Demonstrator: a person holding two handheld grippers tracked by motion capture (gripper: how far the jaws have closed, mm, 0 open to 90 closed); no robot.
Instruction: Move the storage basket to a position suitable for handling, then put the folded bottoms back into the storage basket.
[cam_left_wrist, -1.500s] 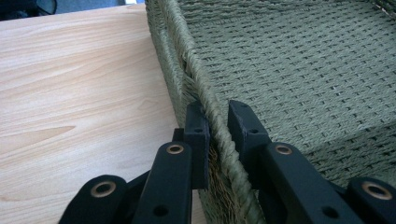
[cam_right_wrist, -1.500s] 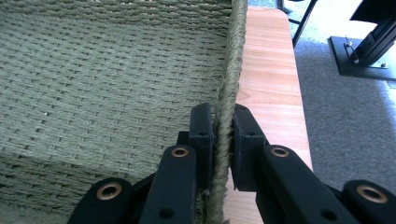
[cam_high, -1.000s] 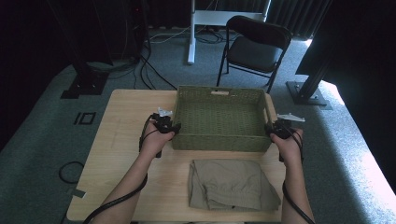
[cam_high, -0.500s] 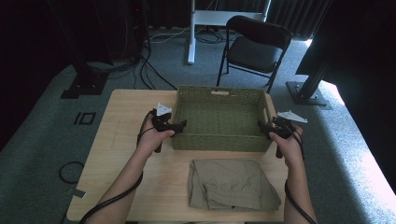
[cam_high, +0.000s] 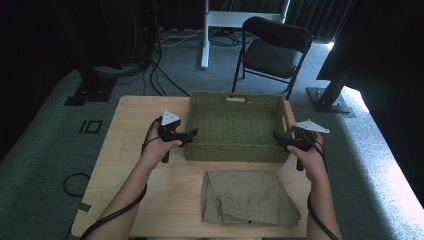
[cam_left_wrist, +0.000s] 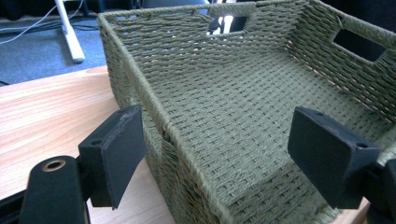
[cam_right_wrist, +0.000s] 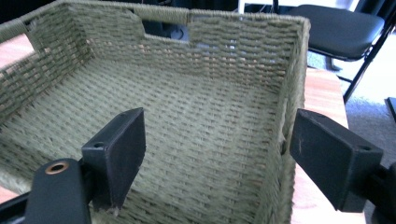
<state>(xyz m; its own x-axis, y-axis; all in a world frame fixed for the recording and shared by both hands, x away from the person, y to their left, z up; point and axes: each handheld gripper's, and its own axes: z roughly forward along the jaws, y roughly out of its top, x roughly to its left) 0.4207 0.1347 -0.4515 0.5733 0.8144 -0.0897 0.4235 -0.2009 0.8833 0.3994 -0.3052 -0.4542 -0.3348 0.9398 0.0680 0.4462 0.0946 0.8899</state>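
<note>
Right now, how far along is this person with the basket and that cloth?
Looks like an early stage. The woven basket sits empty on the table. Each open gripper straddles a side wall: left gripper, right gripper. Neither has closed. The folded khaki cloth lies untouched in front, possibly to go in next.

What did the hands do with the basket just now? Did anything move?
The left hand-held gripper and right hand-held gripper moved up along the sides of the green woven basket, from its near corners. Both now straddle a side wall with jaws open, not clamped. The basket and the folded khaki cloth stayed where they were on the table.
</note>
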